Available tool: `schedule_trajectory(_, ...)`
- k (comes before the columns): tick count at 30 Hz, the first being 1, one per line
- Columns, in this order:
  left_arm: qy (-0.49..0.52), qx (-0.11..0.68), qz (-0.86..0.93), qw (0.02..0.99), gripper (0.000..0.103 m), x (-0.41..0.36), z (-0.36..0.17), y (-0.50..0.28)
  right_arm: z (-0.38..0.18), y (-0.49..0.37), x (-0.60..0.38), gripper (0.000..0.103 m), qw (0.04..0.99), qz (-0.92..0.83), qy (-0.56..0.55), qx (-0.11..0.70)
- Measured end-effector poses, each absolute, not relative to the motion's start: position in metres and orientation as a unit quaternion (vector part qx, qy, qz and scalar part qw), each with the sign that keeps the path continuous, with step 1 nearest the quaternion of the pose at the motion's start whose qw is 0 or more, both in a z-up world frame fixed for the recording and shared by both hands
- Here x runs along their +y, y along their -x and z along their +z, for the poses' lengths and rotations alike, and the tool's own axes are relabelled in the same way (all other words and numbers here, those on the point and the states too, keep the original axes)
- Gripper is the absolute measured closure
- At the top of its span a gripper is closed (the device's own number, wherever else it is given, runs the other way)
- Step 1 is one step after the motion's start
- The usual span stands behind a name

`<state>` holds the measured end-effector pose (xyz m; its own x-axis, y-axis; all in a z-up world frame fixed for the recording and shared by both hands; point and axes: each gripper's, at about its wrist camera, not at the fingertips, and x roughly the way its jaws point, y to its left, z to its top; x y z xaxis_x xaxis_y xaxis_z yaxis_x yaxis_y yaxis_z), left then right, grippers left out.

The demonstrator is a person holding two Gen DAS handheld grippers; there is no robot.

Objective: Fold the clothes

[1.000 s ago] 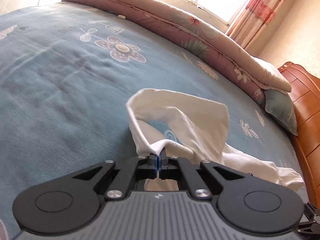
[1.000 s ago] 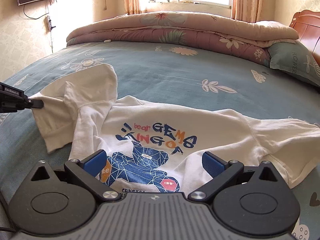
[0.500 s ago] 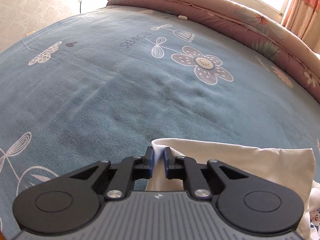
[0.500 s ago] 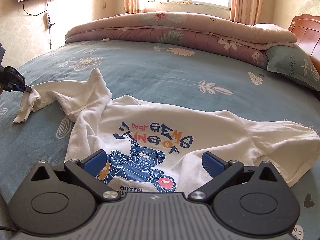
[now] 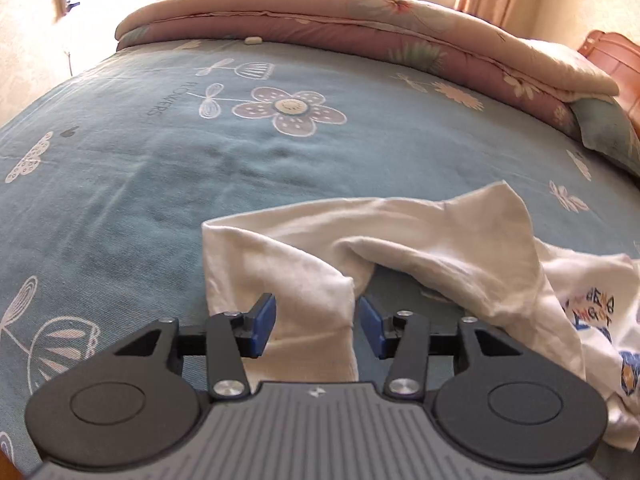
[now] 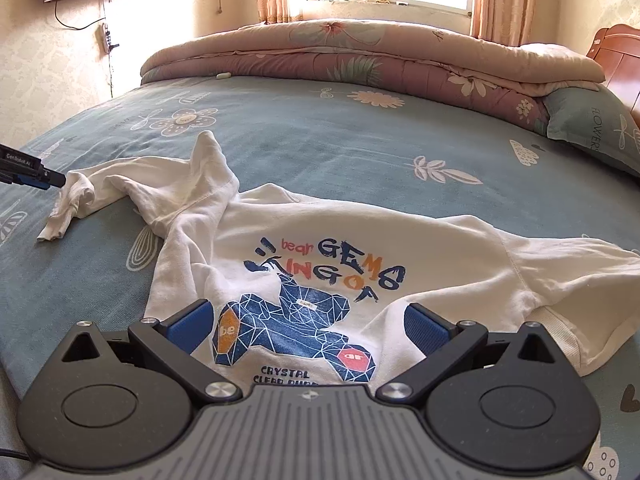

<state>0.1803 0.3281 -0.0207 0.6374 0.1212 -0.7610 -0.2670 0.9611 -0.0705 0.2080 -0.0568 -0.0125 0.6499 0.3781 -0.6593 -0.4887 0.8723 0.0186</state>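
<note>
**Left wrist view: sleeve slips free as the claw opens**

Left wrist view first: the left claw point(image 5: 316, 326) is opening, its blue pads point(image 5: 264, 322) standing clear either side of the white sleeve point(image 5: 308, 276). The cuff end lies between them, but nothing presses on it. The sleeve runs away from the claw and off to the right, joining the body of the white T-shirt point(image 6: 320, 264) spread print-up on the blue bedsheet point(image 6: 360, 152).

Over on the right wrist view, the right claw point(image 6: 306, 326) hangs wide above the shirt's lower edge, holding nothing, the bear print straight ahead of it. The left claw's tip shows at the far left, right at the crumpled sleeve end.

Here's what matters: that sleeve's length points from the left claw inward toward the shirt's chest, and the left hand is much the nearer one. Looks like any fold of that sleeve across the body falls to the left hand, with the sleeve still bunched and twisted.
</note>
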Motion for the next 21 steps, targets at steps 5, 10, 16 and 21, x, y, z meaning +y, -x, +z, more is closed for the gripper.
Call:
schedule_trajectory(5, -0.024, 0.465, 0.127, 0.876, 0.055, 0.295, -0.051, -0.197, -0.008, -0.201, -0.055, 0.000, 0.905, 0.244, 0.089, 0.338)
schedule_trajectory(10, -0.093, 0.454, 0.166, 0.871, 0.096, 0.300, -0.049, -0.187, -0.003, -0.199, -0.063, 0.000, 0.909, 0.237, 0.083, 0.332)
schedule_trajectory(16, -0.114, 0.442, 0.229, 0.860, 0.097, 0.345, -0.029, -0.167, -0.002, -0.200, -0.067, 0.000, 0.912, 0.230, 0.078, 0.331)
schedule_trajectory(21, -0.114, 0.428, 0.297, 0.846, 0.098, 0.393, -0.016, -0.157, -0.004, -0.200, -0.068, 0.000, 0.912, 0.225, 0.078, 0.333)
